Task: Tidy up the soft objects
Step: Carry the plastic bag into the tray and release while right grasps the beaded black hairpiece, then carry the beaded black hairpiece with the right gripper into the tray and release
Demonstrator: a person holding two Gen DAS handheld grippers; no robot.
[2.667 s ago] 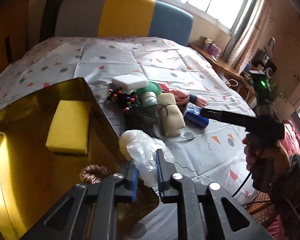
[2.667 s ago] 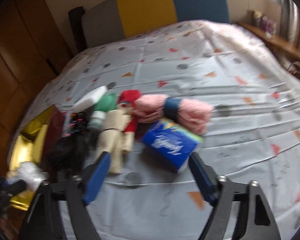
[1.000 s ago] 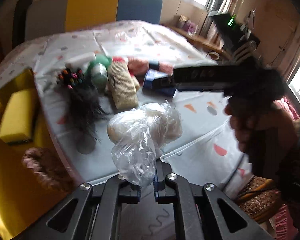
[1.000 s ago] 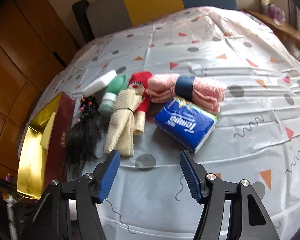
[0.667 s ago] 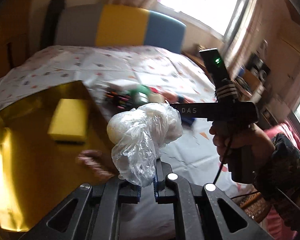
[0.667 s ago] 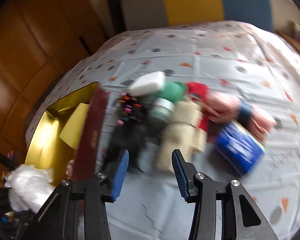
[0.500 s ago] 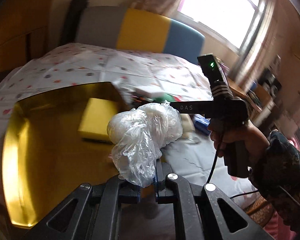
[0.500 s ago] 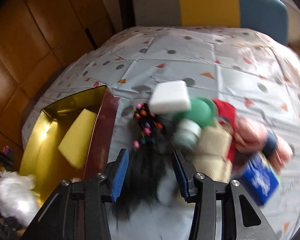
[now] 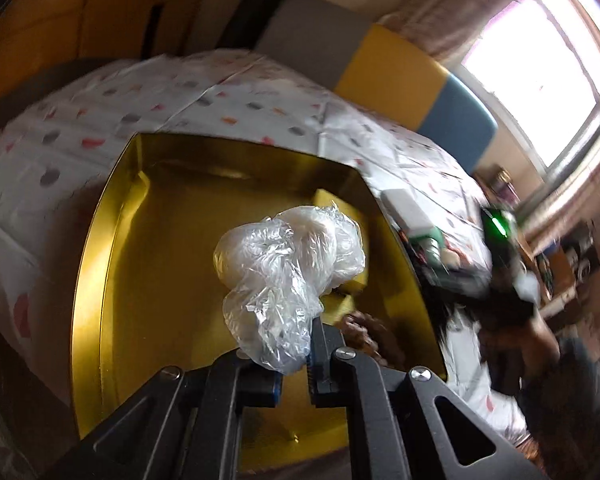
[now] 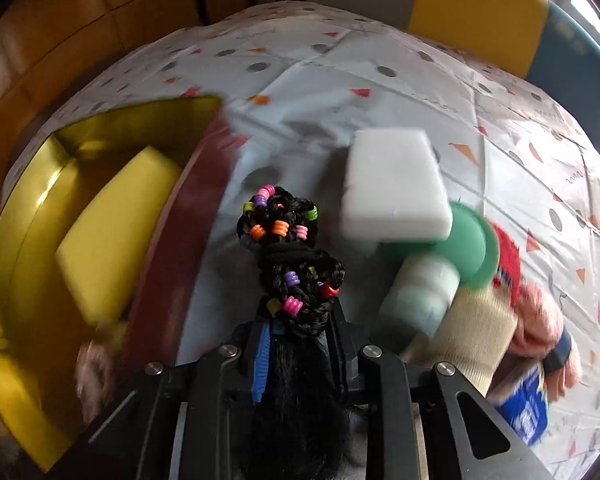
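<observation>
My left gripper (image 9: 294,364) is shut on the neck of a clear plastic bag (image 9: 288,264) that holds white soft balls, and holds it in the air over the gold box (image 9: 112,240). In the box lie a yellow sponge (image 9: 332,200), half hidden by the bag, and a pink scrunchie (image 9: 364,332). My right gripper (image 10: 300,332) points down at the bed. Its jaws are closing, and a black braided hairpiece (image 10: 288,248) with coloured beads sits pinched between them. The loose hair runs back under the fingers.
Right of the hairpiece on the dotted sheet lie a white sponge (image 10: 396,188), a green-capped bottle (image 10: 440,276), a cream cloth roll (image 10: 480,332), a pink towel (image 10: 540,312) and a blue tissue pack (image 10: 528,408). The box's dark red outer wall (image 10: 168,248) stands just left.
The left gripper has carried the bag from above the sheet to above the gold box. The right gripper swung left from the tissue pack to the hairpiece, and its jaws narrowed around it.
</observation>
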